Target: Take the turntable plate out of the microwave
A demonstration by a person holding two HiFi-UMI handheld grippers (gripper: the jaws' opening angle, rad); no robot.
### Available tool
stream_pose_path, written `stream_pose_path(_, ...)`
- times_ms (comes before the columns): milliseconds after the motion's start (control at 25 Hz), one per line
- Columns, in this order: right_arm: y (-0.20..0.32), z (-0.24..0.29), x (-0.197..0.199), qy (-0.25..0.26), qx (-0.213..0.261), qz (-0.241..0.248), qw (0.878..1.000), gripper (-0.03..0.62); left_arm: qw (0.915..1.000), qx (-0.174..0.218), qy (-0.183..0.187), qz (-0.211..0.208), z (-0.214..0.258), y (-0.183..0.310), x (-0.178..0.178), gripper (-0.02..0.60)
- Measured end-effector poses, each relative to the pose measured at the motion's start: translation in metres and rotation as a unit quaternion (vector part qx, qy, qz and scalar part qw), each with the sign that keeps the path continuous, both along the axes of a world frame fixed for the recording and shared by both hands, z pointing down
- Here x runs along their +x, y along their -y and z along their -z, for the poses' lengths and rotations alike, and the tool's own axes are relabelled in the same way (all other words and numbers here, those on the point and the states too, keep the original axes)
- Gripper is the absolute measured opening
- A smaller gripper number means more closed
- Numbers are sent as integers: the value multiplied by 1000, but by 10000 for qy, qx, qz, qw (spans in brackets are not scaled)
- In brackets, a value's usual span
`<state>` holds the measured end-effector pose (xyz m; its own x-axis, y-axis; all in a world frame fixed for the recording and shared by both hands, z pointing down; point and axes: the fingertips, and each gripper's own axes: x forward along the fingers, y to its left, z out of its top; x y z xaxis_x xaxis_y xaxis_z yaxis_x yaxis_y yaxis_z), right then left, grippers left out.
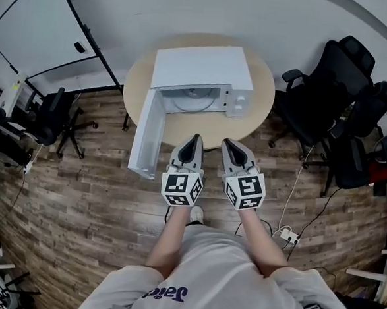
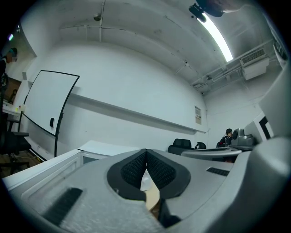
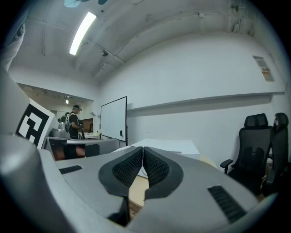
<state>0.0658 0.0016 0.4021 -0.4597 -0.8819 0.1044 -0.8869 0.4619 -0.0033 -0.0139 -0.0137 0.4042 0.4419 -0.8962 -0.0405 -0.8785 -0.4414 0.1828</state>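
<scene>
Head view looks steeply down on a round wooden bench (image 1: 263, 106) carrying a white microwave (image 1: 199, 66), whose door (image 1: 146, 134) is swung wide open on its left side and juts out past the bench edge over the plank floor (image 1: 78, 202). The turntable plate (image 1: 193, 101) lies flat inside the open cavity, pale and round, with neither gripper touching it. The left gripper (image 1: 193, 139) and the right gripper (image 1: 228, 144) are held side by side just in front of the opening, their tips over the near edge of the bench and both pointing toward the microwave, close together but apart. In the left gripper view the left gripper (image 2: 146, 155) has its jaws closed together, the ribbed black pads meeting at the tip with nothing between them; only a sliver of bench and white microwave shows through the slit lower down. The right gripper view shows the same for the right gripper (image 3: 143, 152): jaws pressed shut, empty, with the bench top and the microwave's white case beyond. Black office chairs (image 1: 330, 94) stand to the right of the bench, another chair (image 1: 54, 118) to the left, and a whiteboard (image 1: 37, 24) stands against the wall at upper left. A power strip (image 1: 287, 236) lies on the floor near the person's right arm.
</scene>
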Motion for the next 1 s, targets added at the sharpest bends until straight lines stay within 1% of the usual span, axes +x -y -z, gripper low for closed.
stream_pose_path(320, 57, -19, -39, 128, -122, -33, 9998, 20, 9998, -137, 15, -106, -21, 49, -32, 14)
stream_pose_path(520, 78, -35, -60, 58, -290, 10, 9996, 20, 9995, -249, -104, -174, -32, 76, -45, 14)
stream_pose_path(760, 106, -53, -55, 36, -457, 30, 9989, 19, 9987, -450, -210, -151, -54, 103, -42, 14)
stream_pose_path(1000, 156, -67, -57, 116, -631, 125, 9979, 20, 9975, -679, -180, 9, -75, 143, -49, 14)
